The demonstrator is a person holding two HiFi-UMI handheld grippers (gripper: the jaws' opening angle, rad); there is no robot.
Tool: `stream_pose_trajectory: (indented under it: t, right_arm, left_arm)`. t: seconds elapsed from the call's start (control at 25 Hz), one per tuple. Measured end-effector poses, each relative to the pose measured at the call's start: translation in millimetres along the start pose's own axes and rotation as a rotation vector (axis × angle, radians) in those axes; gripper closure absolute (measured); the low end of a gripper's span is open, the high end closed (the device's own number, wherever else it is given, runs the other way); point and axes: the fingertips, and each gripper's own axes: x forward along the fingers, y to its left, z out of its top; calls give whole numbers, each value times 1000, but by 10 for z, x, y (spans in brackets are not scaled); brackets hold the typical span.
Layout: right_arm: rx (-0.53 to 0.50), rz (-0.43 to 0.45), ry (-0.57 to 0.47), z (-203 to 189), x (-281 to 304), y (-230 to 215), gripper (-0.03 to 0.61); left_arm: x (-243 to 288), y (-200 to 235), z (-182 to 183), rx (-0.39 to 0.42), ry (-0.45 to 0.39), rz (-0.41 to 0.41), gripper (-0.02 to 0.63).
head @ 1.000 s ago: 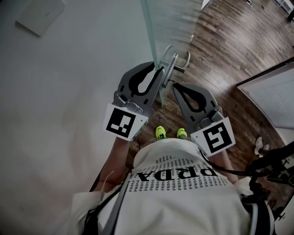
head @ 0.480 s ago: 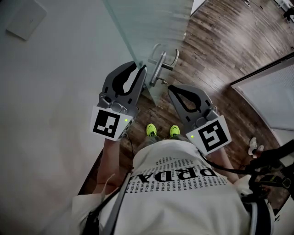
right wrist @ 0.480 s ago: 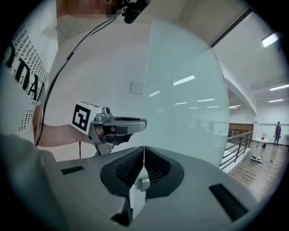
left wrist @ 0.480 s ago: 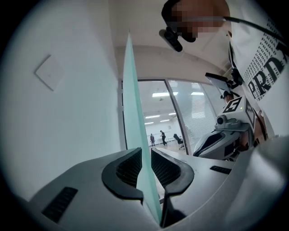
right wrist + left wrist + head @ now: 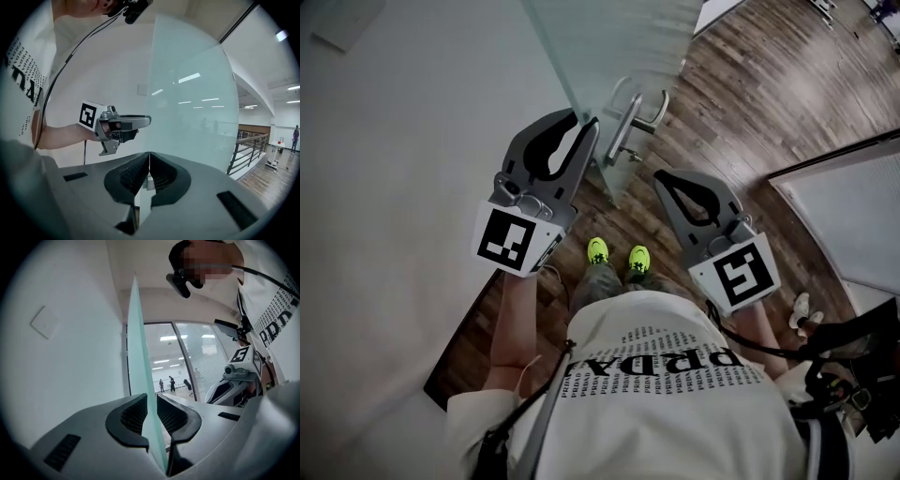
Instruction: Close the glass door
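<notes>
Glass door [image 5: 609, 52], one pane, clamped in left tongs [image 5: 584, 120]; right tongs [image 5: 659, 176] pressed together.

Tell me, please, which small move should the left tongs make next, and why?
Probably push the glass door a little toward the white wall with the left tongs. They are clamped on the door's free edge, which stands apart from that wall, while the right tongs are shut on nothing.
</notes>
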Motion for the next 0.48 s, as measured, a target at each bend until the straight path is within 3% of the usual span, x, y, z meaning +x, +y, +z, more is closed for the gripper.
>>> stream_pose_trajectory:
  t: [0.2,0.48]
  right_arm:
    - [-3,19,39,93,184,29,580]
    - [16,-129,73,-64,-8,-358,580]
  left_arm:
    - [-78,116,-40,-75,27,26,560]
    - [313,-211,-83,-140,14,-23,558]
